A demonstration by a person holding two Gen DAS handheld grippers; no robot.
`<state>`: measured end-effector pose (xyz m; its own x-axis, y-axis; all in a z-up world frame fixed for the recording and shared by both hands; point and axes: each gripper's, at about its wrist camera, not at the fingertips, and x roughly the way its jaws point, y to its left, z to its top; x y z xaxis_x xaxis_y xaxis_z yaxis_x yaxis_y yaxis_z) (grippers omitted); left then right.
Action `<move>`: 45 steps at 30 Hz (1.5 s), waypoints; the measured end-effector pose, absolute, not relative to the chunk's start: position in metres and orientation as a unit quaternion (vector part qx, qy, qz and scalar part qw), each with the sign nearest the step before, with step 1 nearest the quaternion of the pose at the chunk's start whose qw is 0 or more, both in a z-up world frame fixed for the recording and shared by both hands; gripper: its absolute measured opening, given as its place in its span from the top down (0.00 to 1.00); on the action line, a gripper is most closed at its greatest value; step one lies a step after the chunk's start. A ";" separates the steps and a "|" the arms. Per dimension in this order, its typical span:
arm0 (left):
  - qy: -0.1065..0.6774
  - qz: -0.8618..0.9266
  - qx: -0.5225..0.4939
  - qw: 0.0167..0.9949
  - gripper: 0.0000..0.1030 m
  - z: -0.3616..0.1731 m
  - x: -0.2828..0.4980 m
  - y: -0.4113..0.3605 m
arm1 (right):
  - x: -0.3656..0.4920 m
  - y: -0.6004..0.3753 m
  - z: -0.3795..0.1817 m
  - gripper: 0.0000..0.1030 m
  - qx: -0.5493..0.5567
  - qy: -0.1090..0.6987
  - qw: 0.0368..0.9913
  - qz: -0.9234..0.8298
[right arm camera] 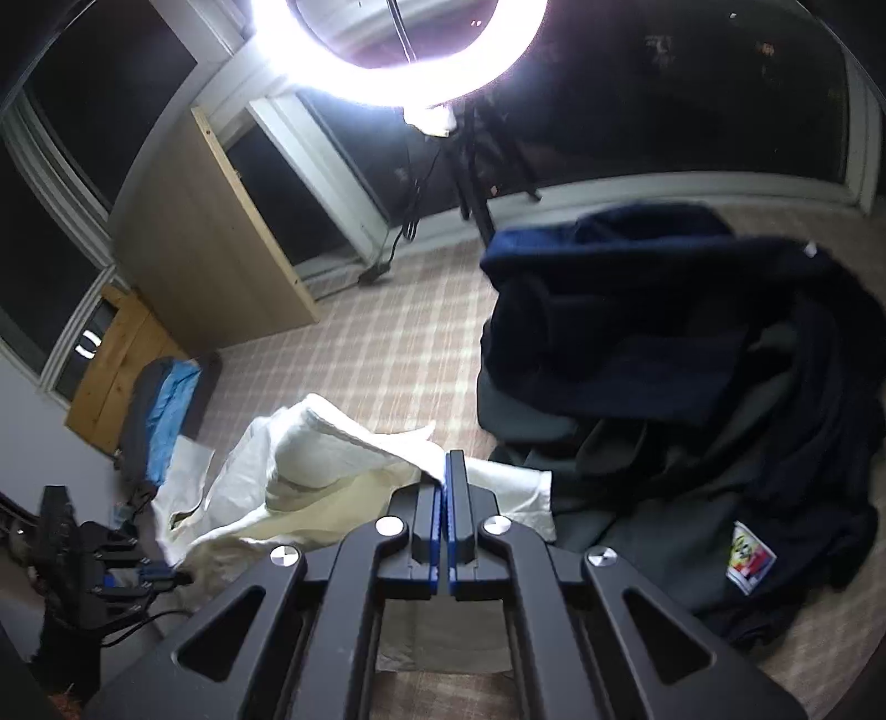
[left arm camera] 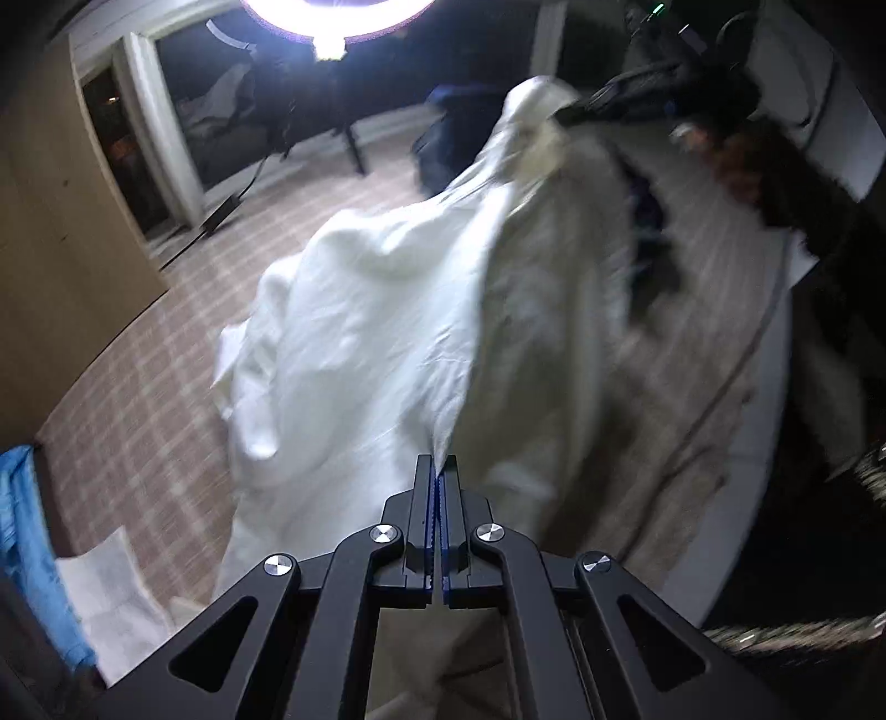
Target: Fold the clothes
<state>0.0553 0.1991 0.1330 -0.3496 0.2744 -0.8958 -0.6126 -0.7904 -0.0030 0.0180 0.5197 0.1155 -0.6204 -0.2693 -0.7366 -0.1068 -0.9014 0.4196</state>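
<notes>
A white garment (left arm camera: 376,310) hangs lifted over the checked cloth surface (left arm camera: 138,432). My left gripper (left arm camera: 441,471) is shut on its near edge. The cloth rises to a peak at the upper right, where the other black gripper (left arm camera: 614,97) holds it. In the right wrist view my right gripper (right arm camera: 446,471) is shut on an edge of the same white garment (right arm camera: 326,448), which sags left toward the other black gripper (right arm camera: 160,573).
A heap of dark clothes (right arm camera: 692,399) lies at the right of the checked surface. A blue garment (right arm camera: 171,410) lies at the left, and a folded white cloth (left arm camera: 105,598) beside it. A ring light (right arm camera: 410,50) on a tripod glares ahead, and a wooden cabinet (right arm camera: 216,238) stands at the left.
</notes>
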 end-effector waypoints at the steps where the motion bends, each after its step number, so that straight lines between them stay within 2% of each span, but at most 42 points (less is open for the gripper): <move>1: 0.172 0.805 -0.504 0.262 0.94 0.130 0.052 0.195 | 0.017 0.520 0.114 0.99 0.437 -0.213 0.049 -0.872; 2: 0.172 0.806 -0.509 0.249 0.93 0.128 0.049 0.191 | 0.016 0.520 0.111 0.99 0.446 -0.209 0.052 -0.869; 5: 0.157 0.809 -0.523 0.218 0.80 0.129 0.042 0.178 | 0.009 0.519 0.100 0.99 0.479 -0.197 0.065 -0.853; 9: 0.148 0.821 -0.513 0.202 0.80 0.146 0.057 0.174 | 0.010 0.515 0.097 0.97 0.514 -0.142 0.074 -0.843; 13: 0.137 0.815 -0.512 0.236 0.79 0.155 0.083 0.189 | 0.011 0.516 0.103 0.96 0.508 -0.109 0.092 -0.850; 14: 0.138 0.811 -0.511 0.249 0.78 0.153 0.087 0.195 | 0.009 0.516 0.103 0.92 0.508 -0.104 0.100 -0.849; 15: 0.146 0.808 -0.511 0.256 0.72 0.149 0.088 0.203 | 0.006 0.515 0.103 0.86 0.510 -0.098 0.107 -0.848; 16: 0.154 0.804 -0.512 0.260 0.65 0.144 0.089 0.209 | 0.003 0.514 0.101 0.70 0.514 -0.092 0.111 -0.846; 17: 0.161 0.801 -0.519 0.251 0.65 0.136 0.085 0.215 | 0.000 0.513 0.098 0.59 0.518 -0.087 0.113 -0.843; 18: 0.165 0.796 -0.529 0.243 0.66 0.127 0.077 0.217 | -0.004 0.512 0.094 0.59 0.521 -0.083 0.115 -0.841; 20: 0.162 0.787 -0.547 0.237 0.66 0.113 0.060 0.219 | -0.012 0.511 0.085 0.59 0.528 -0.081 0.121 -0.837; 22: 0.154 0.777 -0.565 0.232 0.61 0.100 0.044 0.216 | -0.020 0.511 0.074 0.59 0.537 -0.081 0.120 -0.831; 24: 0.118 0.764 -0.585 0.244 0.62 0.088 0.033 0.211 | -0.027 0.509 0.062 0.59 0.544 -0.082 0.123 -0.826; 26: 0.067 0.745 -0.610 0.260 0.70 0.077 0.028 0.205 | -0.031 0.507 0.051 0.59 0.552 -0.091 0.139 -0.817; 27: 0.056 0.741 -0.615 0.263 0.88 0.075 0.029 0.203 | -0.031 0.505 0.047 0.59 0.554 -0.092 0.142 -0.815; 28: 0.055 0.742 -0.616 0.260 1.00 0.075 0.032 0.202 | -0.031 0.503 0.044 0.62 0.555 -0.091 0.144 -0.815; 29: 0.061 0.747 -0.610 0.256 0.99 0.079 0.038 0.201 | -0.030 0.503 0.043 0.81 0.553 -0.095 0.146 -0.815; 30: 0.064 0.755 -0.602 0.253 1.00 0.086 0.044 0.200 | -0.029 0.504 0.043 0.93 0.550 -0.106 0.152 -0.814; 31: 0.067 0.762 -0.593 0.251 1.00 0.092 0.050 0.198 | -0.028 0.506 0.045 0.98 0.547 -0.119 0.154 -0.814; 39: 0.066 0.828 -0.524 0.188 1.00 0.158 0.103 0.163 | -0.011 0.522 0.090 0.98 0.499 -0.164 0.158 -0.836; 43: 0.081 0.847 -0.500 0.159 1.00 0.166 0.116 0.155 | -0.004 0.509 0.105 0.98 0.481 -0.146 0.168 -0.848; 45: 0.069 0.843 -0.510 0.156 0.99 0.152 0.107 0.153 | -0.012 0.505 0.097 0.98 0.493 -0.132 0.153 -0.846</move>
